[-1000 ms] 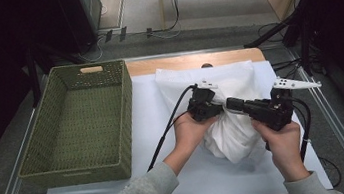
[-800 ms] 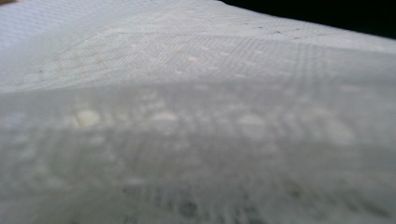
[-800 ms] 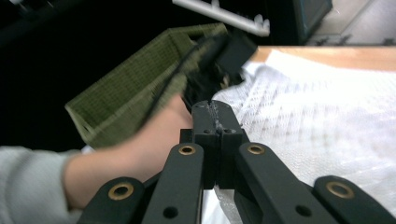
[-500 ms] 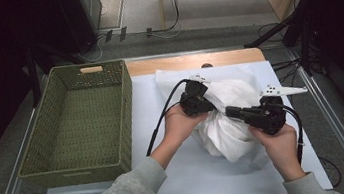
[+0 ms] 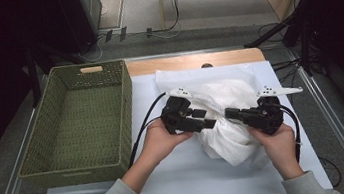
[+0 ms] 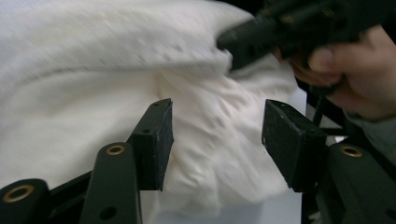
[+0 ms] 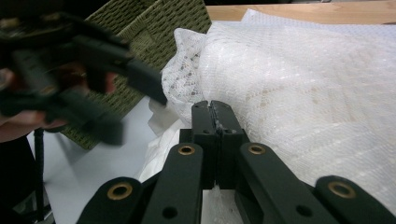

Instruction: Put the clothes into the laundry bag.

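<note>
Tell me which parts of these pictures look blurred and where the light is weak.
Left gripper view: the white cloth is soft, the right gripper behind it smeared. Right gripper view: the left gripper is blurred, the cloth's weave sharp. High view: the surroundings are dark, the table bright.

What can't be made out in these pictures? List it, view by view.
- Right gripper view: the shut right tongs cover their own pinch line, so whether the white cloth is caught there is unclear.
- Right gripper view: the left tongs are smeared by motion blur. Their jaws have just been opening, with nothing pressed between them.
- High view: the bunched cloth hides whatever lies under it.
</note>
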